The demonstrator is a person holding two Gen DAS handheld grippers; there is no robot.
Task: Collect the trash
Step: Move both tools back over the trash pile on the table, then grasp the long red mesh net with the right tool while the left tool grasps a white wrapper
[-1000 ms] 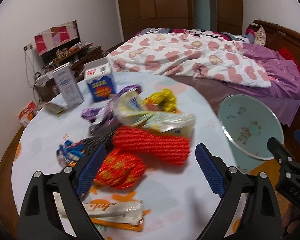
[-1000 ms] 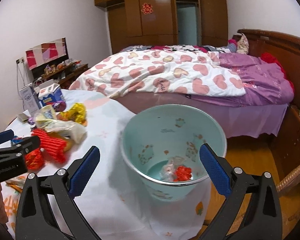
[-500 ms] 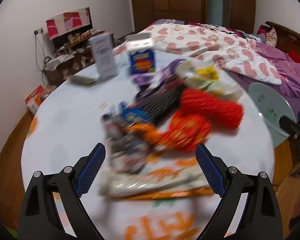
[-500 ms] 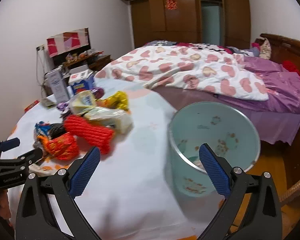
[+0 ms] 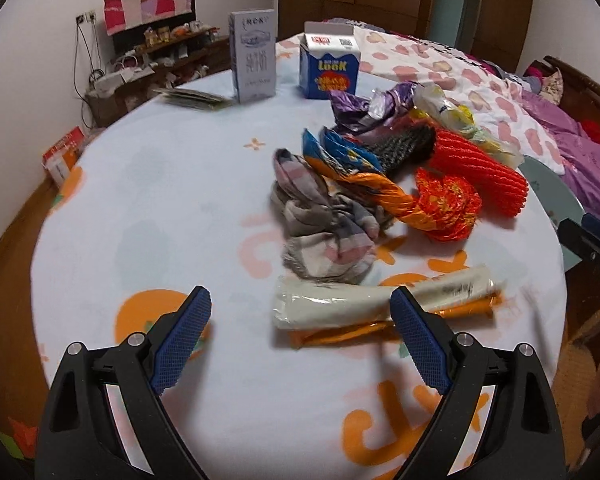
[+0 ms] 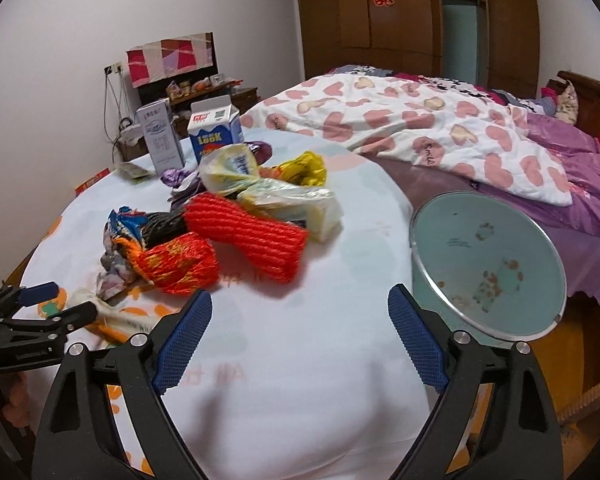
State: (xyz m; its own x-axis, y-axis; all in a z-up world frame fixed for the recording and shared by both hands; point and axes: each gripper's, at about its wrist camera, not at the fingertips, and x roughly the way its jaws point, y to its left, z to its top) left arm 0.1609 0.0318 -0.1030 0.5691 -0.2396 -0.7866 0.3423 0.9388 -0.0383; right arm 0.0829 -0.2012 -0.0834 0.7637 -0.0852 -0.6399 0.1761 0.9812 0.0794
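Observation:
A pile of trash lies on the round table (image 5: pixel 160 208): a white wrapper (image 5: pixel 364 300) nearest me, a grey crumpled cloth (image 5: pixel 324 232), an orange-red foil wrapper (image 5: pixel 444 208), a red foam net (image 5: pixel 480 172), and purple (image 5: pixel 364 108) and yellowish (image 6: pixel 276 196) bags behind. My left gripper (image 5: pixel 300 340) is open and empty, just short of the white wrapper. My right gripper (image 6: pixel 300 340) is open and empty over the table's right part, between the red foam net (image 6: pixel 248 236) and the pale green bin (image 6: pixel 488 272) beside the table.
A blue milk carton (image 5: pixel 330 66) and a tall grey box (image 5: pixel 254 56) stand at the table's far side, with flat papers (image 5: pixel 192 98) to their left. A bed with a heart-print quilt (image 6: pixel 420 120) lies behind the bin. The left gripper shows in the right wrist view (image 6: pixel 40 312).
My left gripper has swung left and back from the pile's right side to face the white wrapper. My right gripper has turned from over the bin to over the table.

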